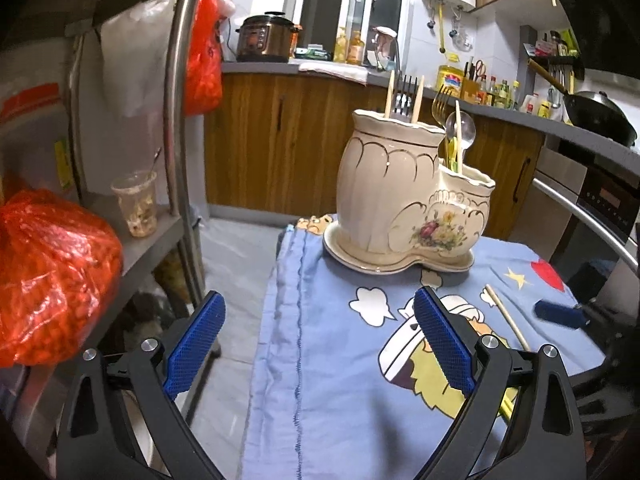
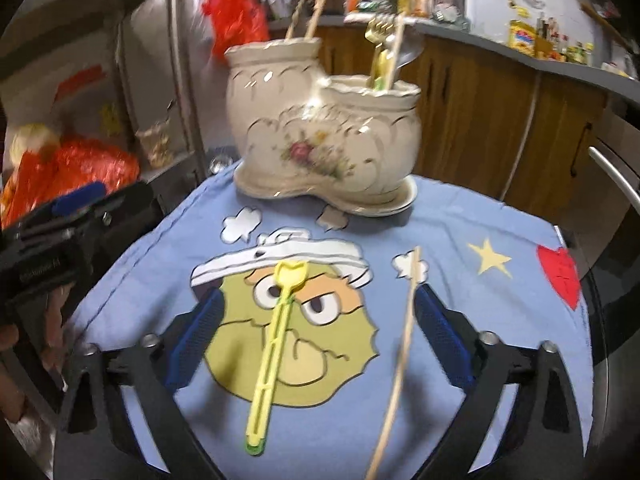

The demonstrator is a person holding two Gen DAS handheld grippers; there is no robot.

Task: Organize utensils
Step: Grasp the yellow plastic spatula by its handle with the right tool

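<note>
Item 1. Ceramic utensil holder [image 1: 408, 204]: cream, gold-trimmed, floral decal, two joined compartments on a matching saucer base. It is stood upright at the far end of the table, on a blue cartoon-print cloth [image 1: 328, 380].

Item 2. Contents of the taller compartment: two wooden chopsticks [image 1: 390, 94] and a silver fork [image 1: 405, 96], tines up.

Item 3. Contents of the shorter compartment: a gold fork [image 1: 440, 102], a silver spoon [image 1: 461, 126], one chopstick and a yellow plastic piece, all held upright.

Item 4. Yellow plastic utensil [image 2: 276, 344]: laid flat on the cloth over the printed cartoon face, its notched head pointed toward the holder, its green-tipped handle end nearest the camera.

Item 5. Loose wooden chopstick [image 2: 402, 344]: laid on the cloth just right of the yellow utensil, apart from it, running from near the holder back toward the camera.

Item 6. Left gripper [image 1: 320, 344]: blue-padded fingers are spread wide, nothing is held; it is positioned over the left edge of the table.

Item 7. Right gripper [image 2: 320, 344]: fingers are spread wide, nothing is held; both loose utensils are seen lying between its pads. The view is motion-blurred.

Item 8. Surroundings: a metal shelf rack [image 1: 176, 128], red plastic bags [image 1: 52, 276], a plastic cup [image 1: 136, 204], wooden kitchen cabinets [image 1: 280, 140], a wok [image 1: 600, 114].
</note>
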